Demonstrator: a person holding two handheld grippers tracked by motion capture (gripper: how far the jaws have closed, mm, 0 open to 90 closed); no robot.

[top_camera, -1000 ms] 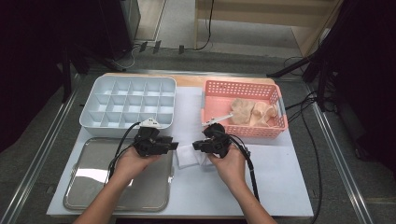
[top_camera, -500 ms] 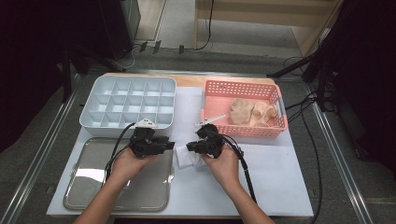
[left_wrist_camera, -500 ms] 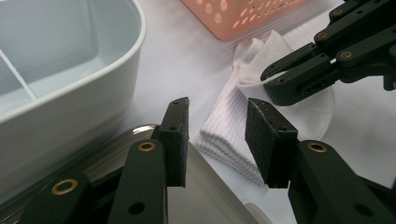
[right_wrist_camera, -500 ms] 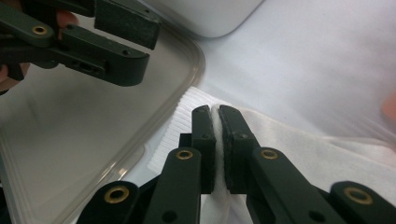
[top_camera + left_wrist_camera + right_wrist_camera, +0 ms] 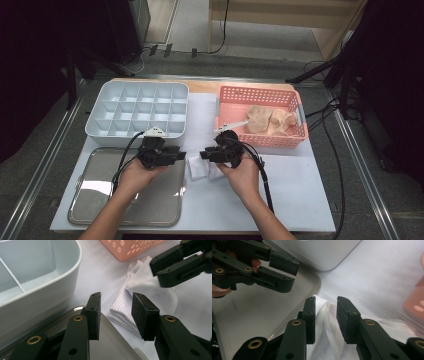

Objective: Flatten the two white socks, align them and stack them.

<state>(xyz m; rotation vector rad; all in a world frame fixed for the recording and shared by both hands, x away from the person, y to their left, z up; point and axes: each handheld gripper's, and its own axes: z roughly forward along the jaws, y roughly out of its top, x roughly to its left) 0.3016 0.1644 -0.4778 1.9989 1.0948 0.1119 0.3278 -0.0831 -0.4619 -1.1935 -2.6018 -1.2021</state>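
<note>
A folded white cloth (image 5: 200, 169) lies on the white table cover, between the two hand-held grippers. My right gripper (image 5: 325, 301) hovers just over it. Its jaws have just been opening and now stand apart, with a raised fold of the cloth (image 5: 327, 340) between them; the pads do not press on it. My left gripper (image 5: 115, 297) is open with nothing between its jaws, low over the corner of the metal tray (image 5: 110, 345), pointing at the cloth (image 5: 147, 290) and the right gripper (image 5: 180, 262). The two grippers (image 5: 172, 155) (image 5: 206, 154) face each other.
A white compartment box (image 5: 100, 127) stands at the back left, close behind the left gripper. A pink basket (image 5: 260, 92) with beige cloth pieces (image 5: 270, 120) stands at the back right. The metal tray (image 5: 100, 200) lies at the front left. Cables trail from both grippers.
The right gripper has edged a little to the left over the cloth. The left gripper has hardly moved, and the cloth lies where it was.
</note>
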